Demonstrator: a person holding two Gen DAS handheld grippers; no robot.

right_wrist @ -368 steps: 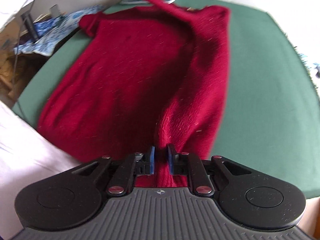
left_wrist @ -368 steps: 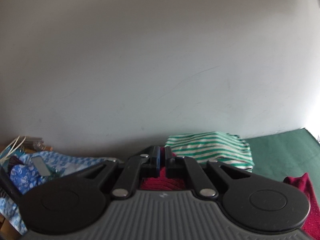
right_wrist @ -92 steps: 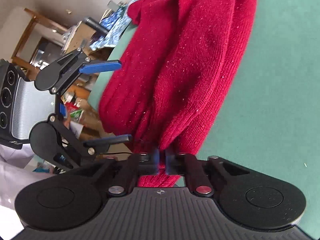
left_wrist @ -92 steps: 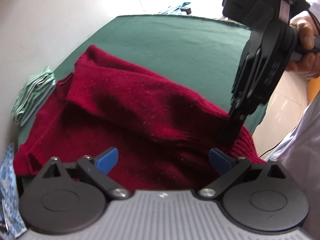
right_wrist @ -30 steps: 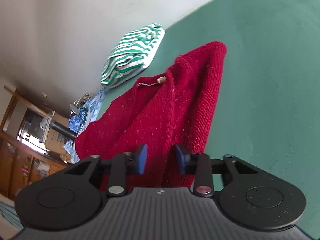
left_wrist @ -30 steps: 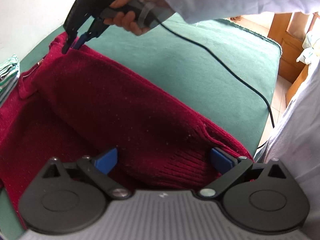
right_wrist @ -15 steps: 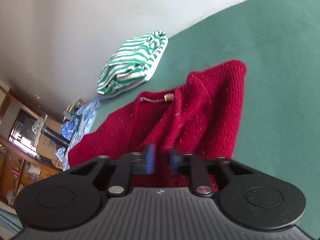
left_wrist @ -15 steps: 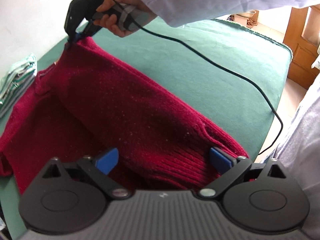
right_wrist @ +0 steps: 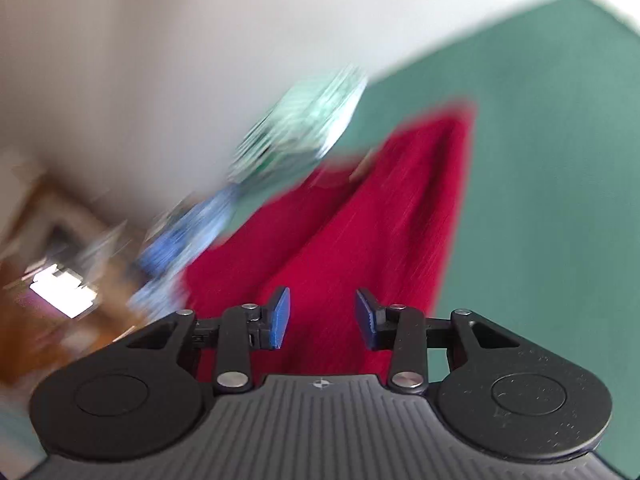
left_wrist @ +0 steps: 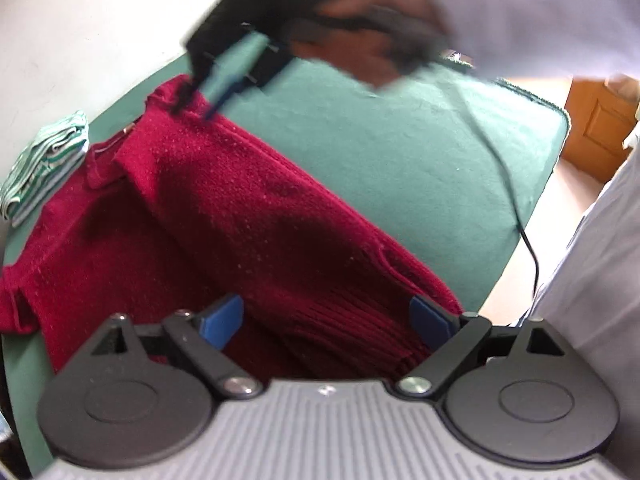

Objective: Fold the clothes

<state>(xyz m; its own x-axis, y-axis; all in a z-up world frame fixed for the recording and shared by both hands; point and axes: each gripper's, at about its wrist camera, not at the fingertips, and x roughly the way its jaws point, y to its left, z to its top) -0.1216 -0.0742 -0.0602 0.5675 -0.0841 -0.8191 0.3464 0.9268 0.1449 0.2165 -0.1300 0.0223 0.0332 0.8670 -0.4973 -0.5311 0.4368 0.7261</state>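
While both spread wide, left gripper (left_wrist: 327,322) straddles sweater (left_wrist: 240,216) hem, right gripper (right_wrist: 322,322) above shoulder

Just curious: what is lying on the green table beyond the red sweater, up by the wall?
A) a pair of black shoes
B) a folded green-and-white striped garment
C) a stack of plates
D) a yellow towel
B: in the left wrist view a folded green-and-white striped garment lies by the wall past the collar end of the red sweater on the green table.
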